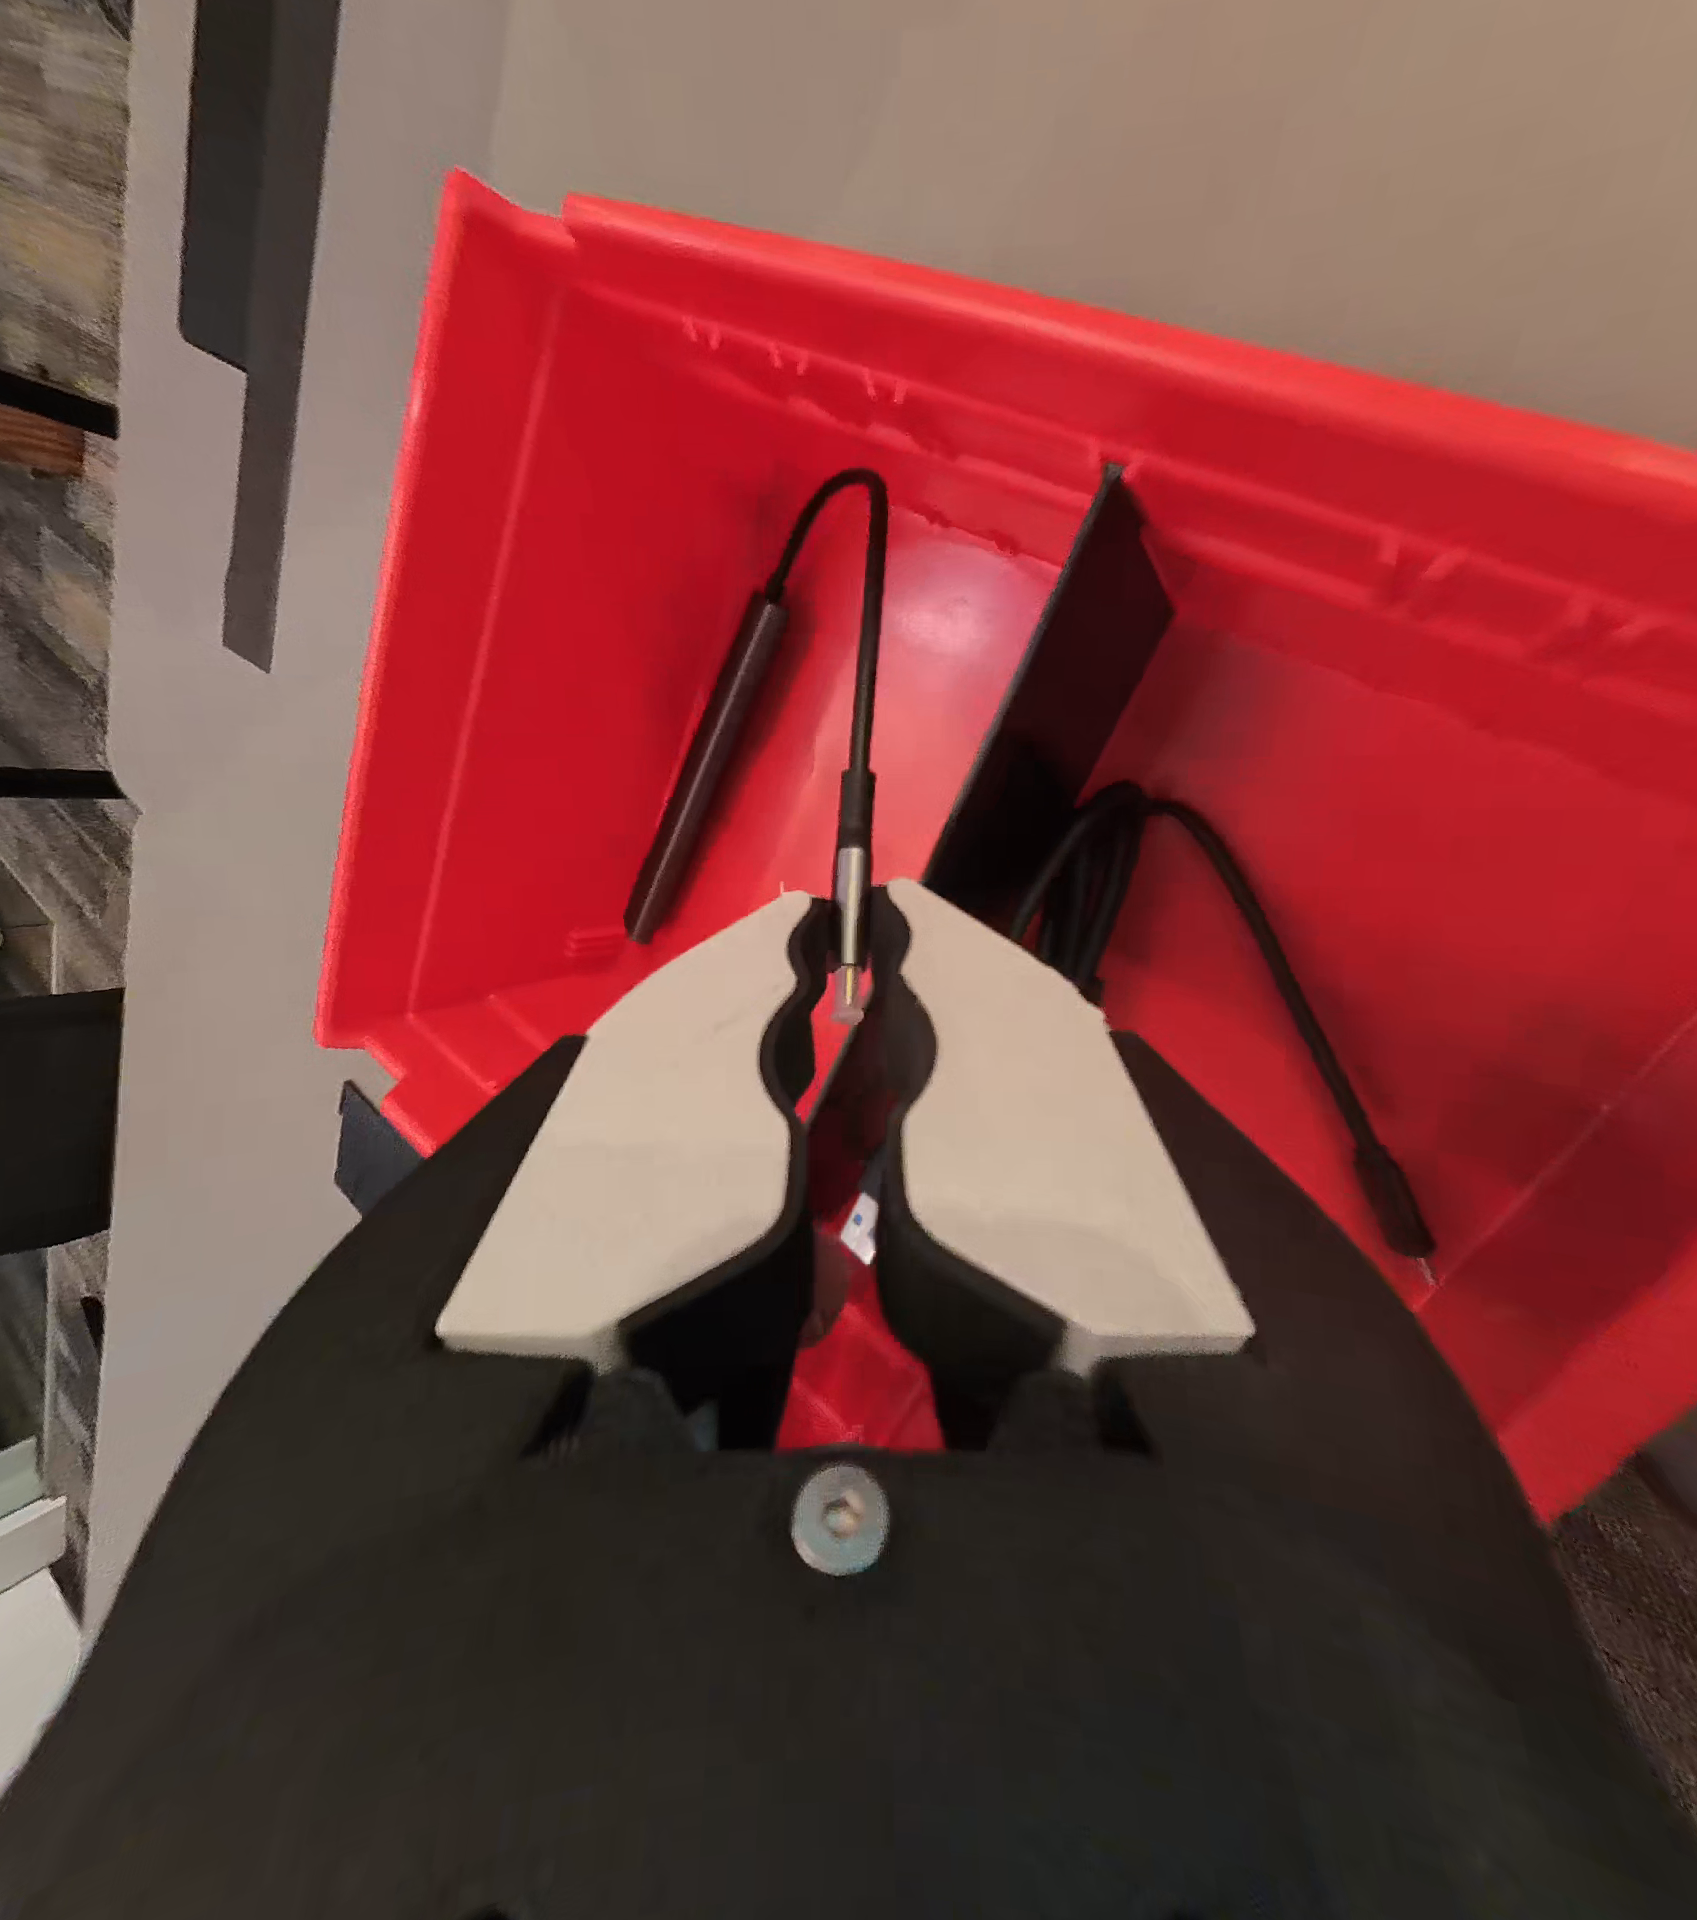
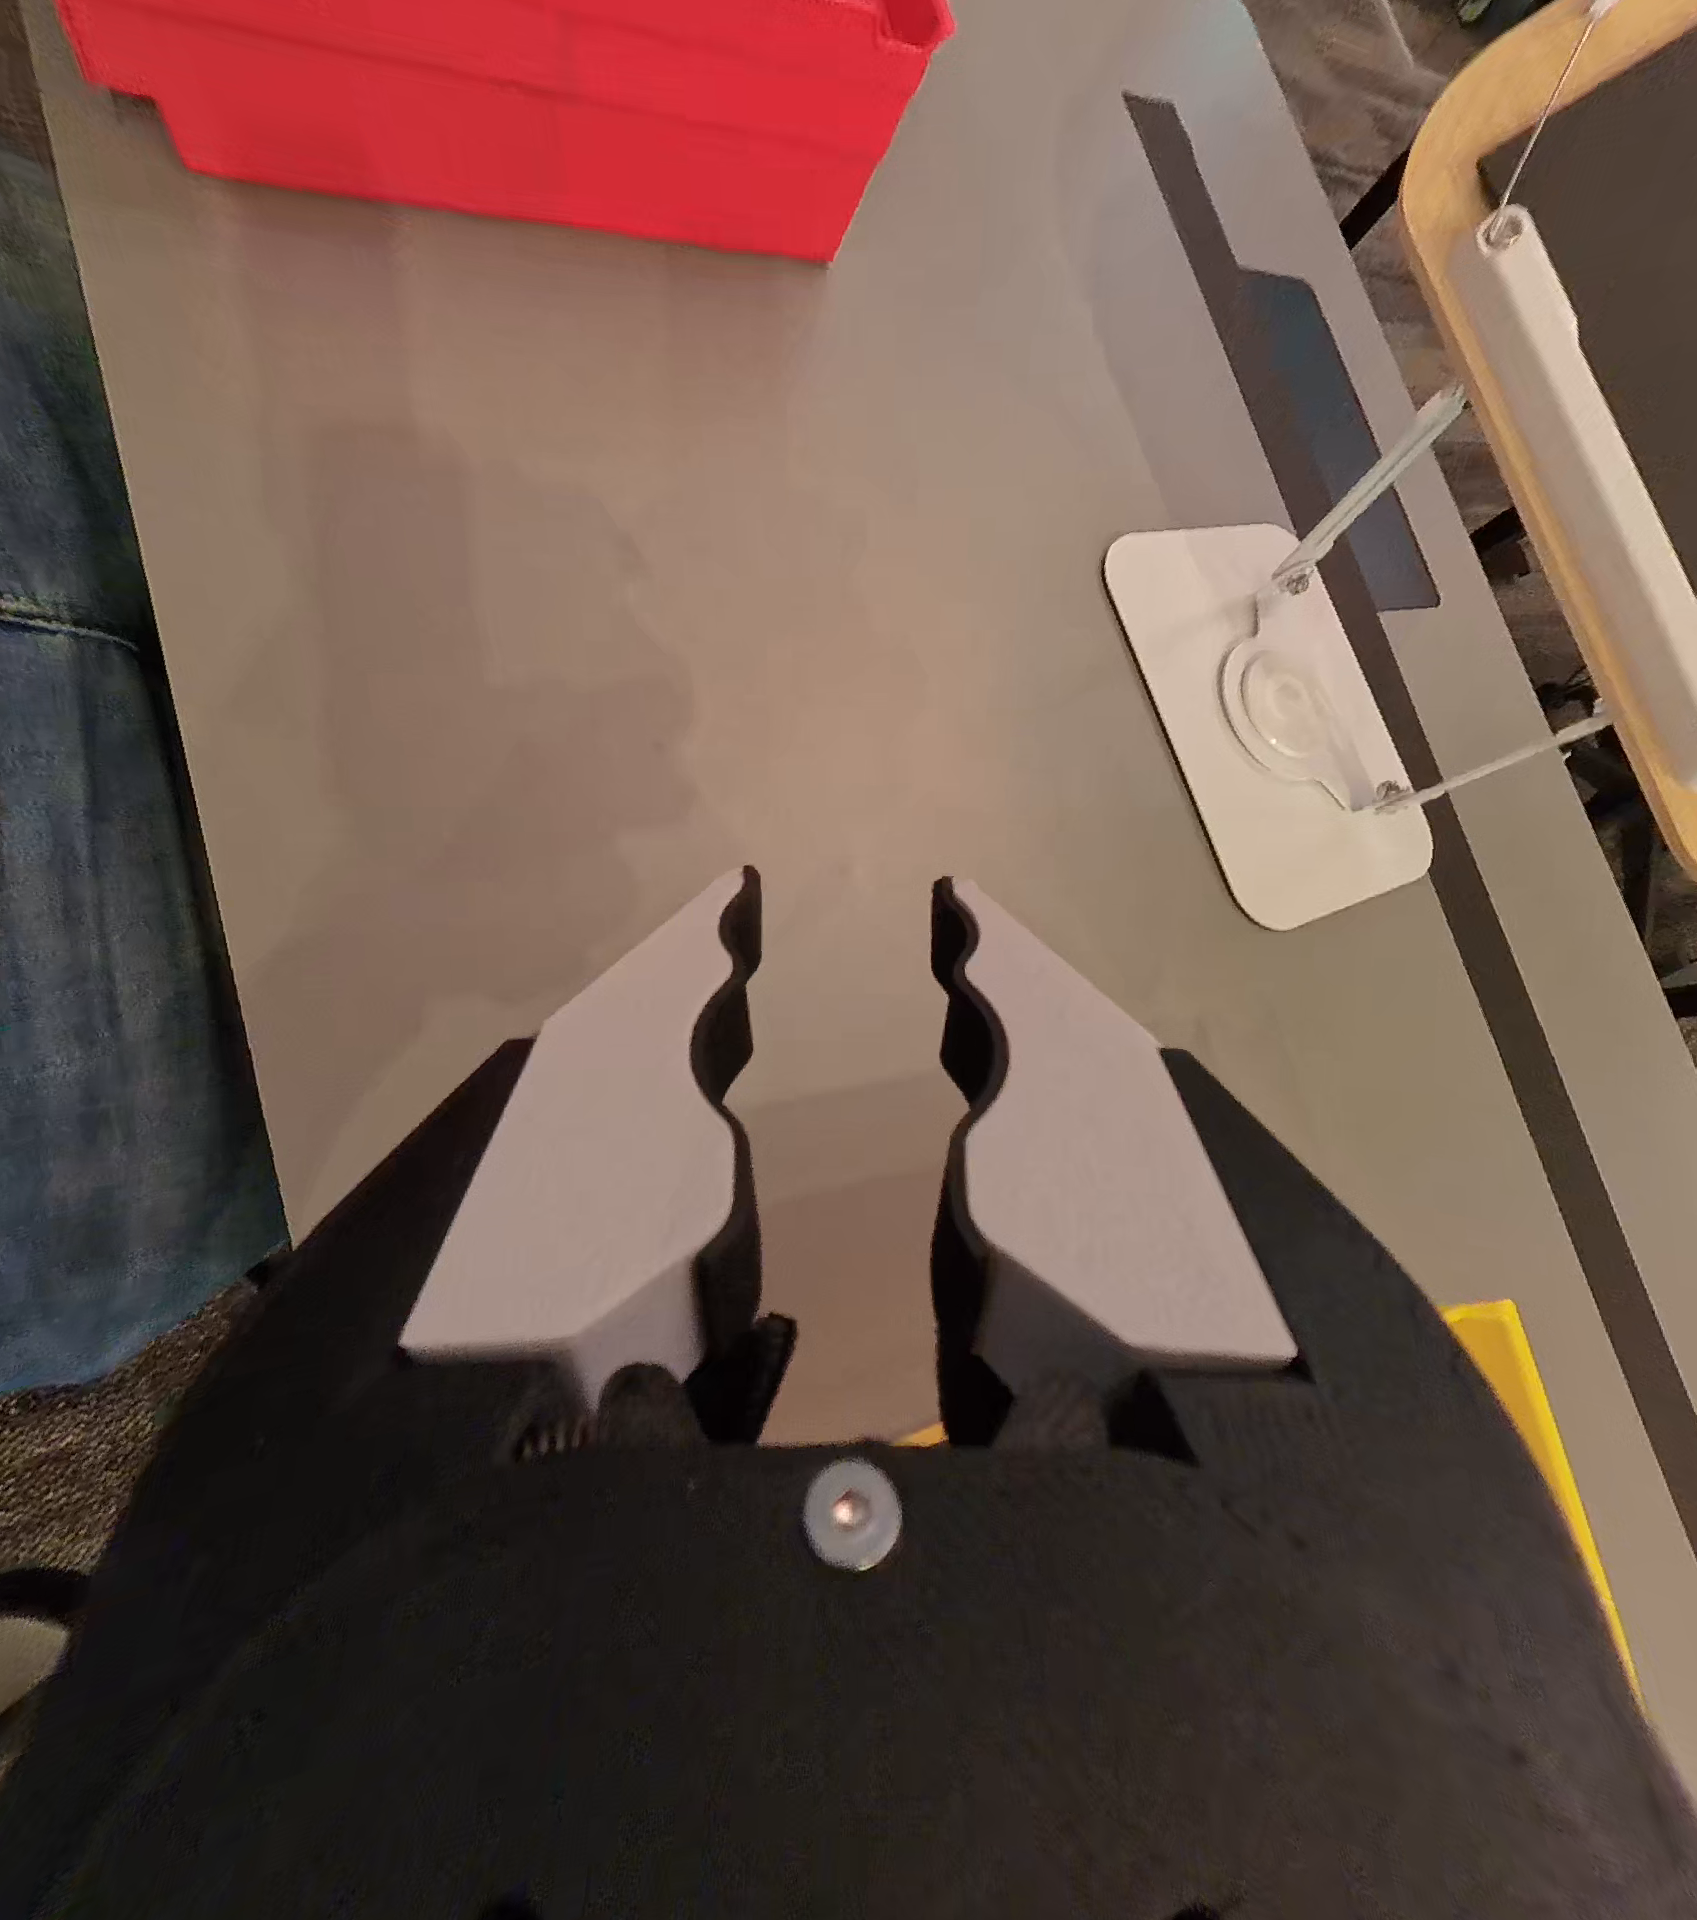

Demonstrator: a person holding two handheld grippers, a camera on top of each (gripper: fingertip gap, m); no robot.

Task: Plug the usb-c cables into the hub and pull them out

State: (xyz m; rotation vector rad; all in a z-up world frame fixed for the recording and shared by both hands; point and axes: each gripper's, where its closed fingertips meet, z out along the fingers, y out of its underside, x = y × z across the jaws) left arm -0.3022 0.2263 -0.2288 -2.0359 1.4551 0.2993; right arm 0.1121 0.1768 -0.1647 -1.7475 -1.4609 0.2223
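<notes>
**Desk:** What do you have on the left side?

**Me:** My left gripper [image 1: 849,914] is pinching the silver metal plug [image 1: 850,914] of the hub's own short black lead [image 1: 859,644] right at its fingertips, the plug's tip pointing back toward the camera. Behind it sits the red plastic bin [image 1: 1446,540], split by a black upright divider [image 1: 1062,717].

**Desk:** What's in each side?

**Me:** The compartment at ten o'clock from the fingertips holds the slim dark grey hub [image 1: 709,769], lying flat near the bin's wall. Its lead loops out of the far end at twelve o'clock and comes back down to my grip. The compartment at three o'clock holds a coiled black usb-c cable [image 1: 1083,862], with one loose end trailing toward four o'clock and ending in a black connector [image 1: 1395,1205] near the bin's wall. That cable is not touching the gripper.

**Desk:** And the right?

**Me:** My right gripper [image 2: 846,883] is spread apart with nothing between the fingers, hovering over the bare grey tabletop [image 2: 563,520]. A white rectangular plate with a clear fitting [image 2: 1270,717] lies at two o'clock near the table's edge. The red bin [image 2: 532,125] is well away at eleven o'clock, only its outer wall showing. A person's blue denim leg [image 2: 44,831] is at nine o'clock, beside the table.
</notes>
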